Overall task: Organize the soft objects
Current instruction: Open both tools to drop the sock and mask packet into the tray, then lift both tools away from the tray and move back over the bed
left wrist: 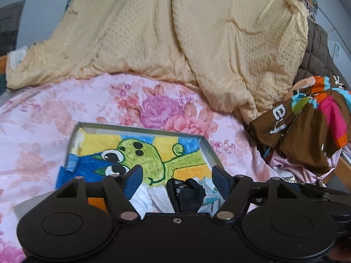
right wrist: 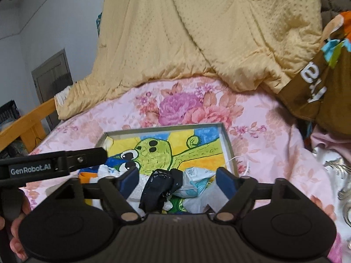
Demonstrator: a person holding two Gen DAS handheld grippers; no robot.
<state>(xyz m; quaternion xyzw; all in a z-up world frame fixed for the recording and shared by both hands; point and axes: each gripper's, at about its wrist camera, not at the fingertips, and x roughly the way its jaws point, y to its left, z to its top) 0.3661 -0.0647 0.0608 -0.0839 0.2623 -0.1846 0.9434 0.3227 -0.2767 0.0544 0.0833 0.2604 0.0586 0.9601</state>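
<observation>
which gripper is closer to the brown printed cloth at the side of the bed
Right. The right gripper sits over the box's near right part, toward the brown printed cloth; the left gripper is beyond it, further from the cloth. Both are open.

A: Where is there room around the shallow box [left wrist: 206, 144]?
B: The far half of its floor lies bare, and floral bedsheet [left wrist: 43, 118] spreads left of it.
A: Obstacles?
B: Yellow quilt [left wrist: 175, 32] heaped behind the box, brown printed cloth [left wrist: 307, 127] piled to its right, socks [right wrist: 160, 184] bunched at its near end
</observation>
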